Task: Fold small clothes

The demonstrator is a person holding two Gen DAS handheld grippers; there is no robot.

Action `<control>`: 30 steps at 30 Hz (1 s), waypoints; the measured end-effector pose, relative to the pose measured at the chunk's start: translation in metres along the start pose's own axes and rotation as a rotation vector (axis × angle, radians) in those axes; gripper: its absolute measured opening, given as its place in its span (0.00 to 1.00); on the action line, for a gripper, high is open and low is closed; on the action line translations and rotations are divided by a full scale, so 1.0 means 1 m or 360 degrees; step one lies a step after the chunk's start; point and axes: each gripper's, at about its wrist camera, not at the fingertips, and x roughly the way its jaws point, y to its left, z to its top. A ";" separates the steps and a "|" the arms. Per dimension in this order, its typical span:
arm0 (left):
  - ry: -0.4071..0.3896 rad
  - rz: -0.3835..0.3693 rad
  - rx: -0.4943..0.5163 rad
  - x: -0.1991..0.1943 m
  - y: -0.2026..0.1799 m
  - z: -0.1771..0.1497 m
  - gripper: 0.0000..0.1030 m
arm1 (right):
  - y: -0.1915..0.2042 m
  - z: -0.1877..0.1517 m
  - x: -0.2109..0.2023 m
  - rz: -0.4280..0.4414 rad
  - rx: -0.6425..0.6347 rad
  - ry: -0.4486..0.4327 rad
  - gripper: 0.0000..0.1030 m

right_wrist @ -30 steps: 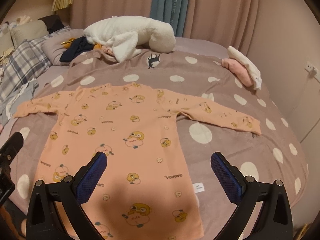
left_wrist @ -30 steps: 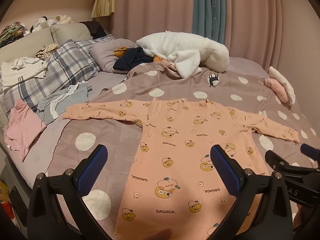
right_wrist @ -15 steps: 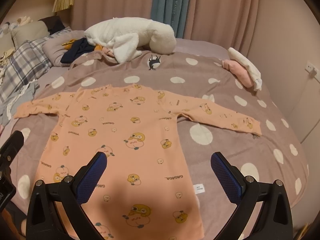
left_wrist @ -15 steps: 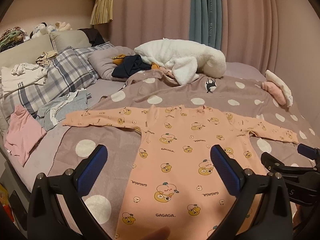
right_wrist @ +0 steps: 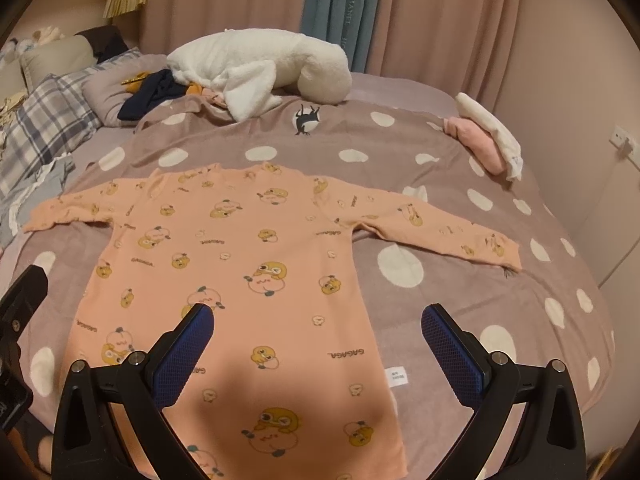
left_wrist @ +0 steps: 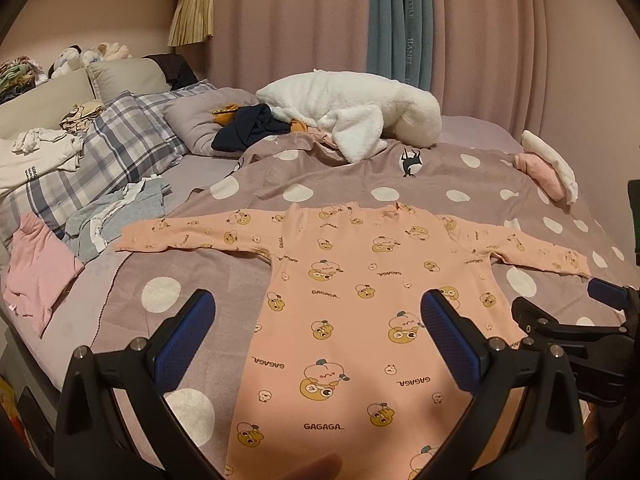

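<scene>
Left wrist view: peach long-sleeve top point(left_wrist: 360, 304) flat on polka-dot blanket point(left_wrist: 224, 276), sleeves out; left gripper point(left_wrist: 318, 312) fingers spread, empty. Right gripper point(right_wrist: 318, 320) fingers spread above hem.

The room was dim and warmly lit, with a pinkish cast over everything. A soft dark shadow lay on the near hem of the orange shirt point(right_wrist: 240, 280), below the blue finger pads point(right_wrist: 184, 354) in the right wrist view. Both views bent strongly outward from the shirt point(left_wrist: 372, 320), with black corners ringing each picture. The curtains point(left_wrist: 400, 20) behind looked slightly soft; no glare showed.
</scene>
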 end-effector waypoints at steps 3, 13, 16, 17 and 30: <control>0.0014 -0.0008 0.0005 0.002 0.000 -0.001 1.00 | -0.001 0.001 0.002 -0.0001 -0.0005 0.0003 1.00; 0.0032 -0.0032 0.0020 0.003 -0.003 -0.002 1.00 | 0.001 0.001 0.003 -0.0009 -0.0026 0.0012 1.00; 0.0033 -0.0027 0.0010 0.004 -0.002 -0.002 1.00 | 0.001 0.001 0.003 -0.0012 -0.0026 0.0016 1.00; 0.0036 -0.0026 0.0013 0.004 -0.002 -0.002 1.00 | 0.001 0.001 0.004 -0.0014 -0.0026 0.0017 1.00; 0.0033 -0.0034 0.0022 0.005 -0.003 -0.004 1.00 | 0.004 0.000 0.005 -0.0032 -0.0047 0.0025 1.00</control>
